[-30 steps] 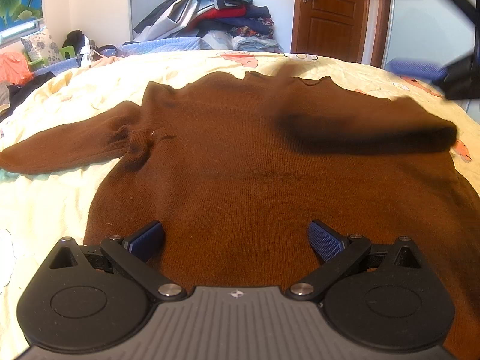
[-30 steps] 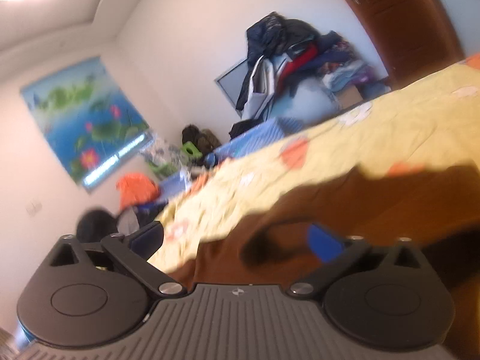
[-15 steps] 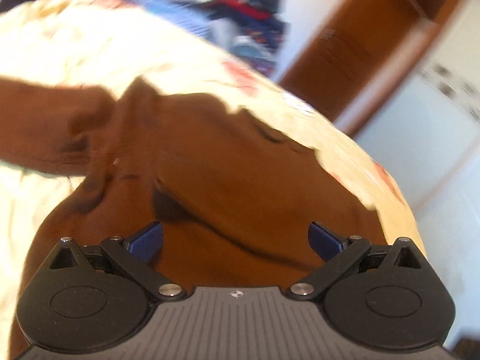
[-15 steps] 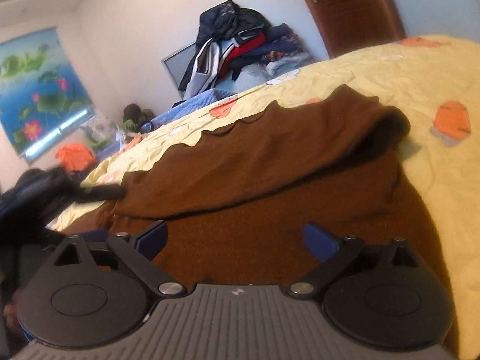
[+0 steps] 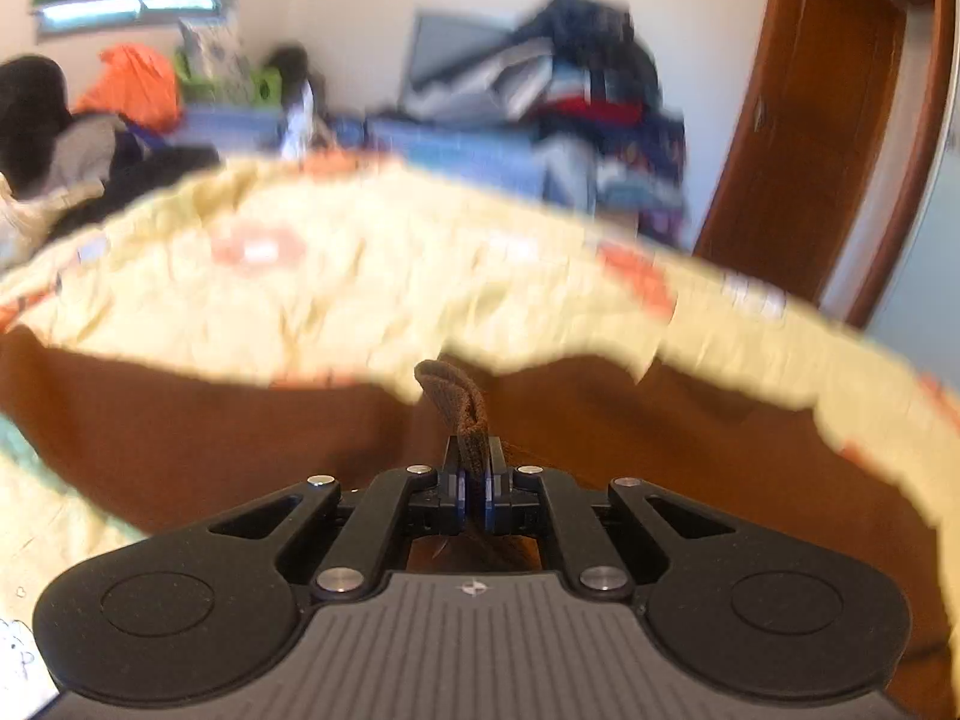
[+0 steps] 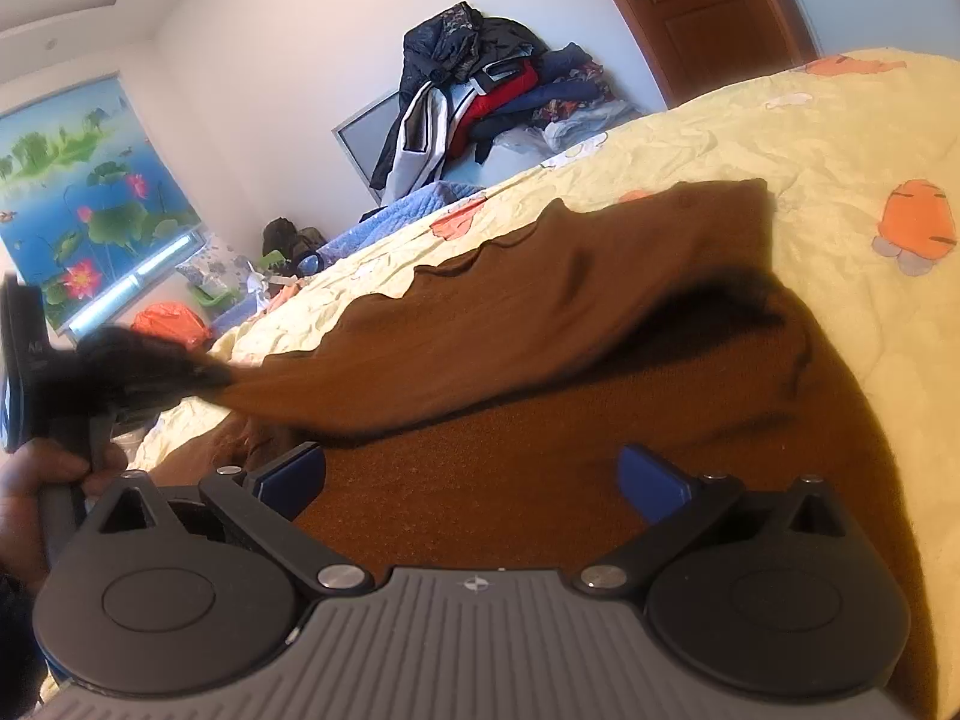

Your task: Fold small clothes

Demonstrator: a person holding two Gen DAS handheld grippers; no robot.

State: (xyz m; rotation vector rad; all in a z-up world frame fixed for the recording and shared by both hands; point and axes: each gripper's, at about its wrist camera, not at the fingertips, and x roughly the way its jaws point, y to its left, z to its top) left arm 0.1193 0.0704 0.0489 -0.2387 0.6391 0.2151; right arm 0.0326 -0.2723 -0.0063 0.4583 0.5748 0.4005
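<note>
Left gripper (image 5: 474, 489) clenched on sweater (image 5: 180, 420) cuff; right gripper (image 6: 471, 477) released, fingers spread above sweater on bedspread (image 6: 840, 138).

The left wrist view sits low and close over the sweater (image 5: 180, 432), facing across the bed (image 5: 360, 288) toward the clothes pile (image 5: 576, 102). The right wrist view, tilted, looks along the same sweater (image 6: 540, 360) toward that pile (image 6: 480, 84).
</note>
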